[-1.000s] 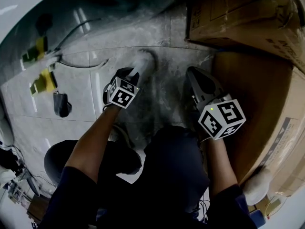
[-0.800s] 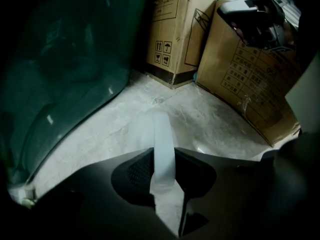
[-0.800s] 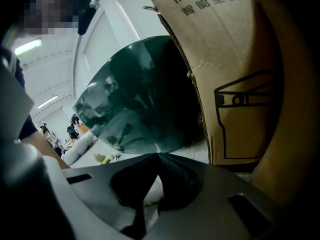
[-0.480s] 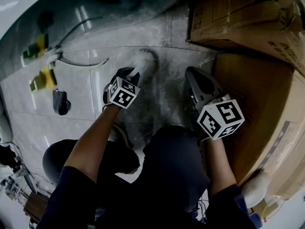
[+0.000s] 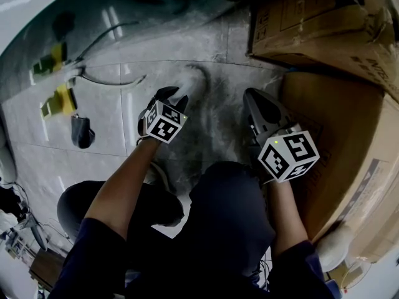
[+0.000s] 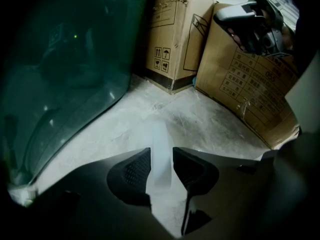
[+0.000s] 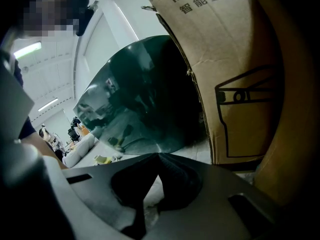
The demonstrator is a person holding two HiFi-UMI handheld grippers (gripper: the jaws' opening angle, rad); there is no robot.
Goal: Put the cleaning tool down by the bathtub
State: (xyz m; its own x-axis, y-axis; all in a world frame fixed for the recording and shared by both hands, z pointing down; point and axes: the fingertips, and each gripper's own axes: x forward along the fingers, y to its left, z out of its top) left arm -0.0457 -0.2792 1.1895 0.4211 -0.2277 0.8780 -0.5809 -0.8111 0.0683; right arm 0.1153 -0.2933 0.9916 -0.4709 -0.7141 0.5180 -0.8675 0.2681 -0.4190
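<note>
Left gripper (image 5: 175, 94) is opening round the white cleaning tool (image 6: 159, 146) on the gray tile floor (image 5: 103, 120) by the bathtub (image 6: 65, 59); right gripper (image 7: 159, 157) is sitting shut.

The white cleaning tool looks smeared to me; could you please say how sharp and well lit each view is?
Head view: dim, with fisheye-bent floor tiles; the cleaning tool is a pale blur. Left gripper view: its handle looks soft and translucent between the left gripper's opening jaws; the bathtub shows dark reflections. Right gripper view: bright ceiling lights, dark foreground.
</note>
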